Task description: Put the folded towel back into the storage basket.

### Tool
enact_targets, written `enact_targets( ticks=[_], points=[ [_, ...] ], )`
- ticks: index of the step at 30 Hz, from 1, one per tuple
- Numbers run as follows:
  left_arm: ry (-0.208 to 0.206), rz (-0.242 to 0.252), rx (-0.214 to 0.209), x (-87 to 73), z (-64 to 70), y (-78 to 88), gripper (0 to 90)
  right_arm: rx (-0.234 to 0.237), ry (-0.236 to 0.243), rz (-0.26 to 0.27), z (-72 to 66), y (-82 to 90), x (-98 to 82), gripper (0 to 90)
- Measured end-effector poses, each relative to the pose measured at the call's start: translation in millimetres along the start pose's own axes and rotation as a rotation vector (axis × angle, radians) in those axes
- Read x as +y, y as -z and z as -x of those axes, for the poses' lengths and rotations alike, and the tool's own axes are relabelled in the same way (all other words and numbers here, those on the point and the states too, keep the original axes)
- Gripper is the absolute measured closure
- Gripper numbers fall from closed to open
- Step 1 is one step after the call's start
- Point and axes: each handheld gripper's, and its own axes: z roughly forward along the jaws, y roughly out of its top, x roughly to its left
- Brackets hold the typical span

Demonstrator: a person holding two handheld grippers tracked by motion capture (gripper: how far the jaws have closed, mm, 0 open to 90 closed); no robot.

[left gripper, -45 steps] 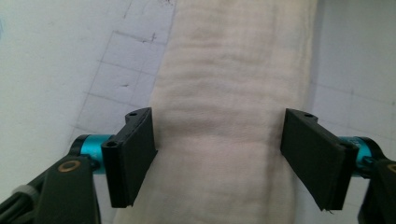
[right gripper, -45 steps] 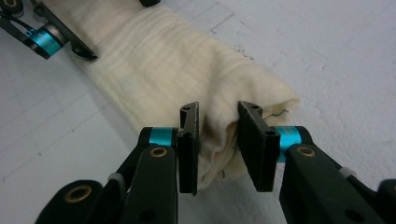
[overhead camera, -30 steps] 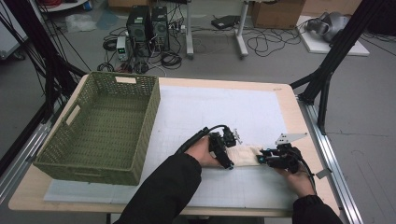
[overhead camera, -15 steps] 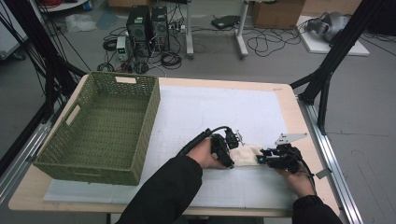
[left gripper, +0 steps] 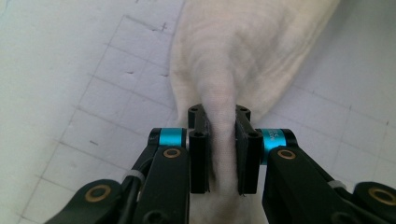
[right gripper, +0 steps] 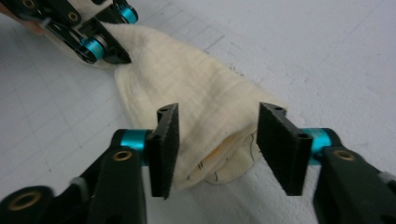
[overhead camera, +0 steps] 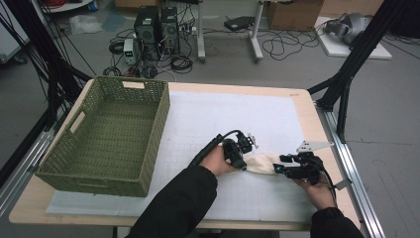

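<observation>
On the counter [overhead camera: 307,106], near its front edge and well apart from the basket [overhead camera: 106,134], a cream cloth [overhead camera: 262,162] lies bunched between our two tools. Our left tool [left gripper: 222,140] has just been closing, and its jaws now pinch a raised ridge of the cloth [left gripper: 224,60] at that end, the fabric squeezed thin between the pads. Our right tool [right gripper: 217,140] has just been opening; its jaws stand apart on either side of the other end of the cloth [right gripper: 187,88], and the pads do not press it.

We judge the cloth to be light, soft and limp, with a loose weave that gives grip rather than slip. It will sag and unfold wherever it is not held, and nothing about it looks fragile. A layered open edge shows at the right end; taking hold there, across all the layers, should keep the bundle together, while a shallow pinch might catch the top layer only.
</observation>
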Motion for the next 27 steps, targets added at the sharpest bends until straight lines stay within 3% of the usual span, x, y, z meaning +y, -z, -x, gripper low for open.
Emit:
enact_targets(
  ticks=[5,9,14,17,18,21,27],
  points=[
    [0.137,0.052,-0.077,-9.5,-12.5,3.4,79.7,0.010,-0.039,0.043,-1.3,9.9,-4.1,30.7],
    [0.187,0.084,-0.083,-13.4,-17.5,9.8,79.9,-0.009,-0.057,0.074,-3.8,18.1,-9.0,19.9],
    [0.261,0.142,-0.089,-20.9,-27.2,21.0,80.1,-0.030,-0.068,0.112,-9.3,29.9,-14.4,16.4],
    [0.300,0.170,-0.114,-26.1,-30.9,23.8,80.1,-0.034,-0.063,0.111,-10.9,31.2,-16.1,15.3],
    [0.291,0.161,-0.115,-27.8,-32.5,25.3,80.1,-0.035,-0.062,0.110,-11.0,31.0,-16.3,15.3],
    [0.336,0.198,-0.136,-30.4,-33.2,25.1,80.1,-0.034,-0.062,0.108,-11.3,29.6,-16.0,15.3],
    [0.388,0.241,-0.178,-32.1,-36.4,26.0,80.1,-0.025,-0.063,0.108,-11.5,28.4,-15.1,15.3]
  ],
)
